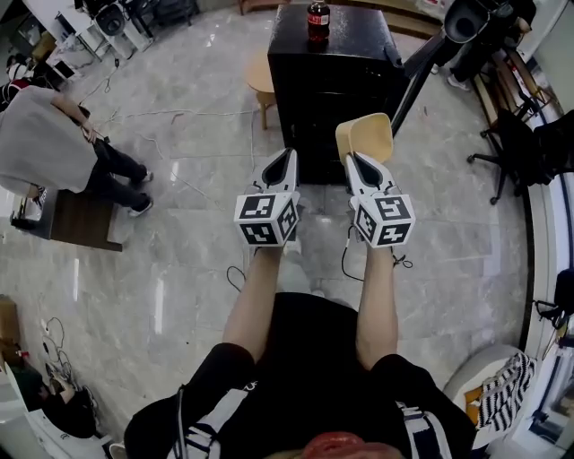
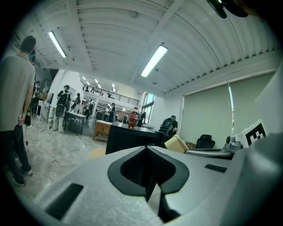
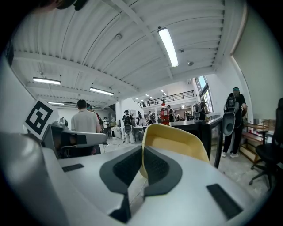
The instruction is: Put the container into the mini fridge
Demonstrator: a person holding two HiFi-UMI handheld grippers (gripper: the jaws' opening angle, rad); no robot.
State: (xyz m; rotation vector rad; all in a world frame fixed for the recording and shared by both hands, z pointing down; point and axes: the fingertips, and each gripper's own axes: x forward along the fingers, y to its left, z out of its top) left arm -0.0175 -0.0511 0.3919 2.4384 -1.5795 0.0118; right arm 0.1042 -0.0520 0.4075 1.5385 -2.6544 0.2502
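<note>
A pale yellow container (image 1: 366,136) is pinched by its rim in my right gripper (image 1: 356,161), which is shut on it; in the right gripper view the container (image 3: 177,140) rises from between the jaws. My left gripper (image 1: 285,162) is shut with nothing in it, its jaws (image 2: 148,176) pressed together. Both grippers hover side by side just in front of the black mini fridge (image 1: 334,90), whose door faces me and looks closed. A red-capped cola bottle (image 1: 317,21) stands on top of the fridge (image 3: 208,128).
A round wooden stool (image 1: 261,81) stands left of the fridge. A black tripod (image 1: 430,54) leans at its right, with office chairs (image 1: 525,143) beyond. A person (image 1: 63,143) sits at the left by a low bench (image 1: 76,220). Cables run over the marble floor.
</note>
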